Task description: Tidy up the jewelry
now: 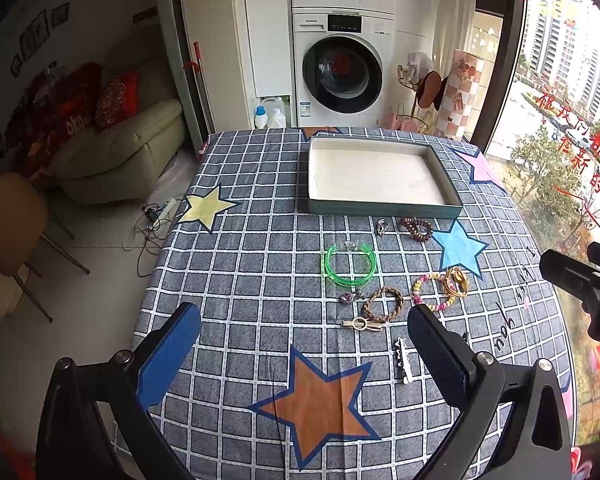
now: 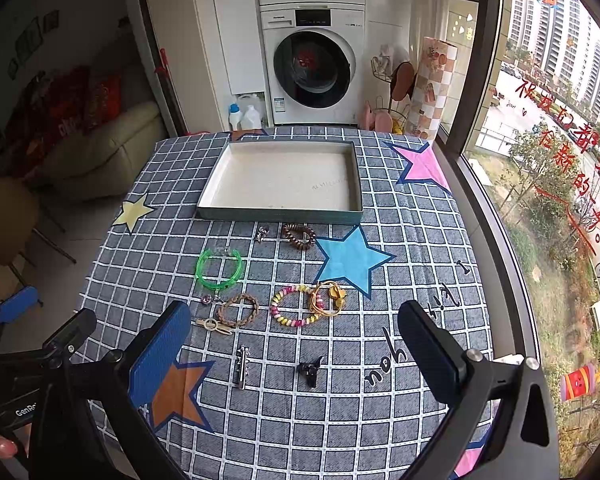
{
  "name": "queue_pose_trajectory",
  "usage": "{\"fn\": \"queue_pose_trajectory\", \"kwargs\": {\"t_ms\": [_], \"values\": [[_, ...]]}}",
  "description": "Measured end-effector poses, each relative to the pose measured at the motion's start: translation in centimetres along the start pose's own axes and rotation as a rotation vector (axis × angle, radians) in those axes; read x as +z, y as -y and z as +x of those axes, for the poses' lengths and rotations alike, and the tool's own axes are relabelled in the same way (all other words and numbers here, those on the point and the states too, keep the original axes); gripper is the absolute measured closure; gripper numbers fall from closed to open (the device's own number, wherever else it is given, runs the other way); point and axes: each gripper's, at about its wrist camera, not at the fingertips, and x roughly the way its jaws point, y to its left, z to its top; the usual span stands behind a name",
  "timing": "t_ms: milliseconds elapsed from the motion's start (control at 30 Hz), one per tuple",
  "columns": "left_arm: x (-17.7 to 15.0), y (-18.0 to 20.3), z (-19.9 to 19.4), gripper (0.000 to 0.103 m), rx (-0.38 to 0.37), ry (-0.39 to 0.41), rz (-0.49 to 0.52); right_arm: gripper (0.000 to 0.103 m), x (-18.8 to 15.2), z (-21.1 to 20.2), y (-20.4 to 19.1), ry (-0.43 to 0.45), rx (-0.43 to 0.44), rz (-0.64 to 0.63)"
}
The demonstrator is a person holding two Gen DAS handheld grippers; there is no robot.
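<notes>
1. Jewelry lies spread on the checked cloth (image 1: 236, 264), in the middle of both pictures, just below the tray (image 1: 380, 208).
2. Left gripper (image 1: 304, 344) is wide open. Its blue pads sit low in the left wrist picture, one at lower left and one at lower right. It holds nothing and hangs over the orange star (image 1: 320, 404).
3. Right gripper (image 2: 294, 344) is wide open too. It holds nothing and touches nothing. Between its fingers, lower middle, lie a silver clip (image 2: 242, 366) and a small black clip (image 2: 310, 372).
4. In the right wrist picture the left gripper shows at the far left edge, with a fingertip (image 2: 2, 448) of the person's hand at the bottom left corner.
5. The tray is pale inside with a dark rim. It sits in the upper middle of both pictures, with nothing in it.
6. Green bangle (image 1: 350, 266) lies in the middle. Below it are a braided band (image 1: 384, 304) and a gold clip (image 1: 362, 325) touching it.
7. Bead bracelet (image 2: 294, 306) lies right of the braided band, touching a yellow band (image 2: 328, 298) by the blue star (image 2: 352, 260).
8. Brown coil tie (image 2: 299, 235) and a small silver piece (image 2: 262, 233) lie just beside the tray's front wall.
</notes>
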Motion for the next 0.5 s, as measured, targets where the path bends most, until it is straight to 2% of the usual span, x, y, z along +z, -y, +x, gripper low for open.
{"fn": "queue_pose_trajectory", "kwargs": {"t_ms": [500], "values": [[-0.17, 0.38, 0.44, 0.0, 0.001, -0.012, 0.007, 0.0, -0.71, 0.42, 0.14, -0.007, 0.001, -0.001]]}}
